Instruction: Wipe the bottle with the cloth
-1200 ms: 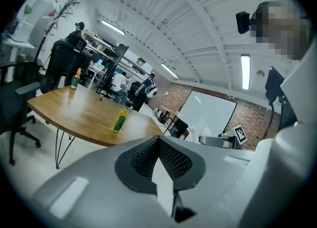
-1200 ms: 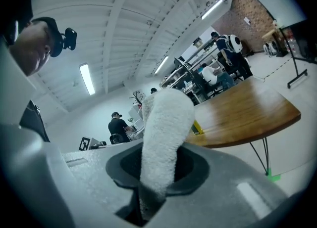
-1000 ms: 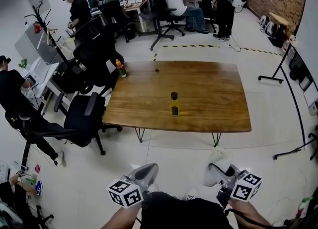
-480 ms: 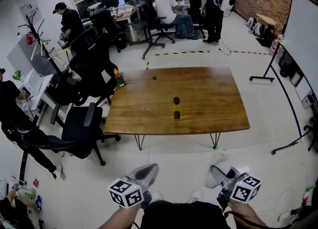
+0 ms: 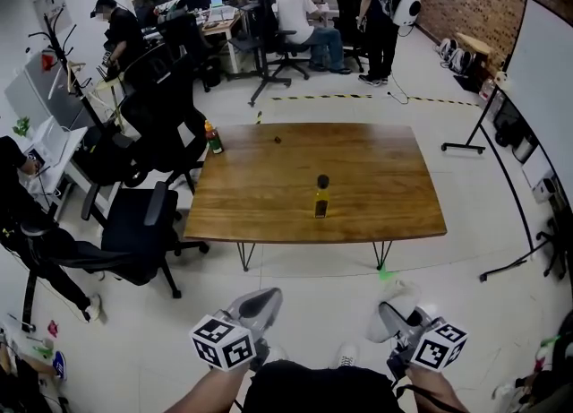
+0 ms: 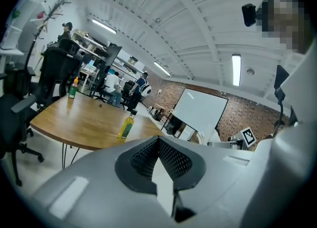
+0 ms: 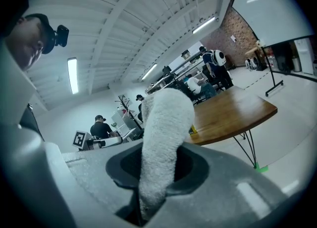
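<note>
A bottle of yellow liquid with a dark cap stands upright near the front middle of the wooden table; the left gripper view shows the bottle far ahead. Both grippers are held low, well short of the table. My left gripper is shut with nothing in it, its ribbed pads meeting. My right gripper is shut on a white fluffy cloth, which sticks up from the jaws and hides most of the bottle in that view.
A green bottle with an orange cap stands at the table's far left corner, a small dark object near the far edge. Black office chairs crowd the table's left side. A whiteboard on a stand is at the right. People work at desks behind.
The head view has shifted a little, so the table and bottle sit slightly lower in the frame. Both grippers stay low with the same hold.
</note>
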`<state>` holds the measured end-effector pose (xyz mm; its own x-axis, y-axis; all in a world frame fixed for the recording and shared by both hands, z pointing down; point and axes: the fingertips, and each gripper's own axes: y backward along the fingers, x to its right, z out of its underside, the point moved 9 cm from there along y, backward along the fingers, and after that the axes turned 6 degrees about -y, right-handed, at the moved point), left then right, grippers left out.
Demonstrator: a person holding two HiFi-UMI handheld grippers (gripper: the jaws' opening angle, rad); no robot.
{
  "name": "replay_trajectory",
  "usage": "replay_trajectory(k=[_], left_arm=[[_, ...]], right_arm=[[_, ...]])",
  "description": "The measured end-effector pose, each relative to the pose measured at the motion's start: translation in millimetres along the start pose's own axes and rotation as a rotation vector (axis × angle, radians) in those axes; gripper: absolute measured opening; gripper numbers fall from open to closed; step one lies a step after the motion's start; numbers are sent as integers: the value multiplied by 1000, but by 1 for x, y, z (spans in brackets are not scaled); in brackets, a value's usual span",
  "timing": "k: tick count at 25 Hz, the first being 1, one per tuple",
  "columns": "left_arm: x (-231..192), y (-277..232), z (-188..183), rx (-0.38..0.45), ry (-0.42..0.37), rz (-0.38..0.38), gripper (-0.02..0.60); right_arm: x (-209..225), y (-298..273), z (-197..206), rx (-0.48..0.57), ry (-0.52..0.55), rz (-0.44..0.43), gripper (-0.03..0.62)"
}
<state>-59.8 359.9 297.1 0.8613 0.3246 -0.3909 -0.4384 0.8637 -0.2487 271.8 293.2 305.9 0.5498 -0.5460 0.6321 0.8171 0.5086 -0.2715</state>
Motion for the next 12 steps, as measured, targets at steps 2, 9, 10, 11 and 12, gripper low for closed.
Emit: replay_trajectory(k=[2, 9, 10, 11, 12], left_arm=[[-4, 4, -1, -9, -12, 2, 17], [-10, 8, 3, -8, -3, 2, 17], [-10, 6, 3, -1, -3, 4, 17], [-9, 3, 2, 7, -3, 5, 17], [-8, 0, 1, 16, -4, 5, 17]], right_arm=[[-4, -4, 2, 3, 1, 0, 71], [-10, -10, 3, 0, 18, -5, 71], [-9, -10, 1, -1, 19, -5, 71], [-7, -9, -2, -1, 21, -7, 71], [-6, -9, -5, -2, 23, -9, 71]])
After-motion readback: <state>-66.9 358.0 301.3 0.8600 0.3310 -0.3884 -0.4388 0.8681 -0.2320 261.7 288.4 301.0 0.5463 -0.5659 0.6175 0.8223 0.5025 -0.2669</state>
